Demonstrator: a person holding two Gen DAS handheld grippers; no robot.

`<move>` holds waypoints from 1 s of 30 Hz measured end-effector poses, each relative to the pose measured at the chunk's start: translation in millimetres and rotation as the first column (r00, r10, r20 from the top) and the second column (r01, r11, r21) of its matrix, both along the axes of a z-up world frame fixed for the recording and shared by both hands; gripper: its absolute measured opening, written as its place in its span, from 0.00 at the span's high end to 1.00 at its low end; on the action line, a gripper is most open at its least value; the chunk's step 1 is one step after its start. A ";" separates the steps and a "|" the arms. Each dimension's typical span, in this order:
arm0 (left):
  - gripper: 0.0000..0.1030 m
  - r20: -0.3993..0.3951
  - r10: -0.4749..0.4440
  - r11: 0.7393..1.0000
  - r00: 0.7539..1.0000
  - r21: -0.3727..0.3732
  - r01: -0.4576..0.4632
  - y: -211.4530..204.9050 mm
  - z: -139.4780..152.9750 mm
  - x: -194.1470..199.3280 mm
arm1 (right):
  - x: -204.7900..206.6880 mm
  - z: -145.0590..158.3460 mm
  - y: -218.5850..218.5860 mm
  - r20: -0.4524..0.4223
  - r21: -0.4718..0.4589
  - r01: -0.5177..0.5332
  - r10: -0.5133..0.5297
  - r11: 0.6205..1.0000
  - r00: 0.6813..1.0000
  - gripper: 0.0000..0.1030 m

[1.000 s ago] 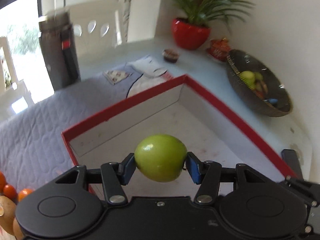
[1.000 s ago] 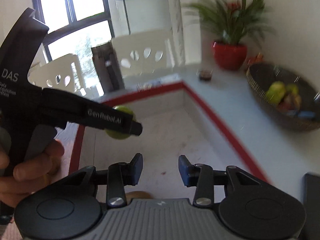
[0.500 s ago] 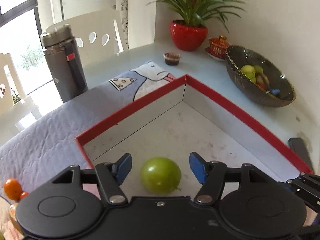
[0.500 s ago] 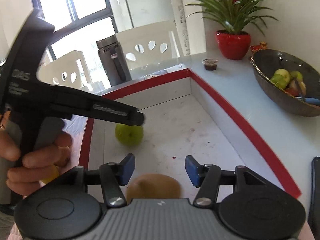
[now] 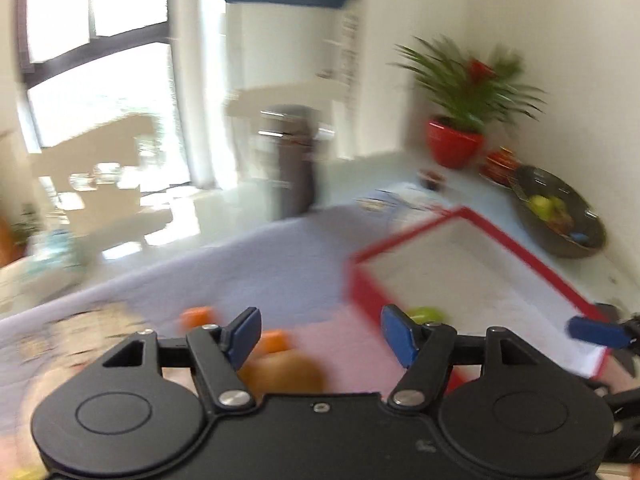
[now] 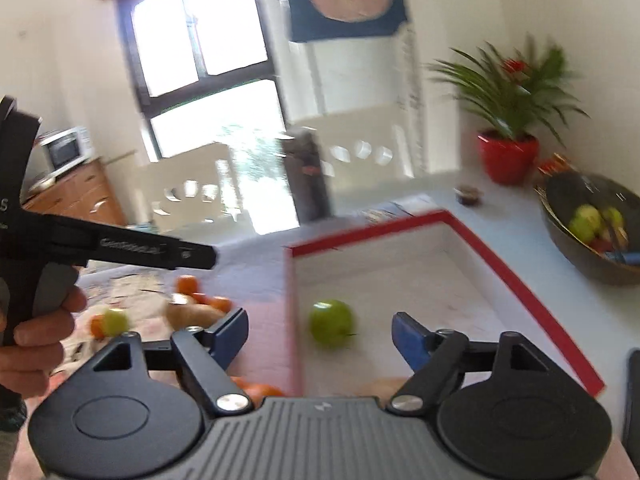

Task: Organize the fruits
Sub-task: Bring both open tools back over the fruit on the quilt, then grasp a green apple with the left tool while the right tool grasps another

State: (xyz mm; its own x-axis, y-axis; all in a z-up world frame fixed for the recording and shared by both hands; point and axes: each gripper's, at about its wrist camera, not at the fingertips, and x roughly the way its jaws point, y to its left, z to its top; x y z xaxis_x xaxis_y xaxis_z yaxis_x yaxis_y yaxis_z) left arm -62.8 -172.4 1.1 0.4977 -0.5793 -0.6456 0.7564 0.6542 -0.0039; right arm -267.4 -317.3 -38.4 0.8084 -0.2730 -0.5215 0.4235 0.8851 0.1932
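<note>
A green apple (image 6: 331, 322) (image 5: 424, 314) lies loose inside the red-rimmed white box (image 6: 500, 264) (image 5: 520, 248), near its left wall. My right gripper (image 6: 320, 340) hovers in front of it, jaws opening, nothing between the pads. My left gripper (image 5: 320, 334) is over the lilac cloth left of the box, jaws opening and empty. Under and ahead of it lie oranges (image 5: 196, 316) and a brown fruit (image 5: 280, 372). In the right wrist view, a hand (image 6: 40, 344) holds the left gripper (image 6: 152, 248) above oranges (image 6: 186, 282), a brown fruit (image 6: 188, 312) and a small green fruit (image 6: 116, 320).
A dark bowl (image 6: 560, 216) of fruit stands at the right by the wall, next to a plant in a red pot (image 6: 508, 160). A dark flask (image 6: 308, 172) and a small cup (image 6: 468, 194) stand behind the box. A dark flat object (image 6: 634, 400) lies at the right edge.
The left gripper opened, dropped the green apple into the box, then swung up and left over the cloth. The right gripper's jaws widened and it drew back and up.
</note>
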 end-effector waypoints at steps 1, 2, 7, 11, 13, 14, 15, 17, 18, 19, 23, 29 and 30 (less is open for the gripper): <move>0.23 0.019 0.041 0.999 0.999 0.001 -0.041 19.7 4.8 4.4 | 4.2 3.8 9.7 0.007 -0.011 -0.023 0.023 1.000 1.000 0.21; 0.23 0.036 0.074 0.997 0.997 0.001 -0.074 38.7 8.7 8.8 | 10.1 7.0 19.3 0.011 -0.019 -0.044 0.044 0.999 0.999 0.21; 0.22 0.116 0.291 0.955 0.950 0.016 -0.295 140.2 18.5 28.8 | 52.3 13.1 68.8 0.016 -0.022 -0.158 0.159 0.987 0.987 0.19; 0.22 0.113 0.435 0.897 0.893 0.035 -0.441 205.8 3.9 44.7 | 96.0 14.6 112.5 0.017 -0.033 -0.244 0.245 0.969 0.969 0.19; 0.22 0.065 0.476 0.878 0.877 0.022 -0.479 229.7 -12.4 53.5 | 119.9 13.4 133.8 0.017 -0.041 -0.294 0.295 0.955 0.955 0.19; 0.22 0.043 0.490 0.871 0.870 0.019 -0.492 239.6 -21.2 58.9 | 131.4 10.8 143.2 0.017 -0.045 -0.307 0.308 0.951 0.951 0.18; 0.22 0.022 0.504 0.863 0.864 0.021 -0.504 246.0 -32.8 65.2 | 142.6 7.2 152.6 0.006 -0.049 -0.311 0.312 0.949 0.950 0.18; 0.22 0.002 0.531 0.847 0.847 0.036 -0.531 253.7 -55.6 76.5 | 164.0 -3.0 167.6 -0.031 -0.041 -0.317 0.316 0.947 0.948 0.18; 0.22 0.013 0.542 0.839 0.841 0.048 -0.542 256.6 -65.6 81.2 | 171.7 -8.1 174.5 -0.043 -0.036 -0.324 0.323 0.945 0.945 0.18; 0.22 0.024 0.555 0.830 0.832 0.063 -0.555 256.9 -76.5 85.9 | 180.5 -13.3 177.0 -0.053 -0.030 -0.331 0.330 0.943 0.943 0.18; 0.22 -0.037 0.544 0.839 0.838 0.026 -0.544 269.4 -110.1 99.5 | 214.7 -32.8 179.5 -0.083 0.031 -0.335 0.337 0.942 0.938 0.18; 0.22 -0.080 0.510 0.855 0.856 -0.065 -0.515 280.4 -127.6 96.0 | 271.9 -79.0 175.5 -0.127 0.135 -0.285 0.302 0.949 0.945 0.19; 0.22 -0.095 0.503 0.857 0.859 -0.077 -0.510 282.3 -128.6 96.5 | 278.6 -85.2 174.7 -0.133 0.143 -0.274 0.293 0.951 0.947 0.20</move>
State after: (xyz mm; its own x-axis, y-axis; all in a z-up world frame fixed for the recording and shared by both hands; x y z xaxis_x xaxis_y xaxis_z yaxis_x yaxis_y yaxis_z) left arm 33.7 109.9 -127.5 0.6953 -0.3200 -0.6435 0.3161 0.9403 -0.1260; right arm 11.2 -142.6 -123.5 0.7523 0.0285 -0.6582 0.1913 0.9466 0.2596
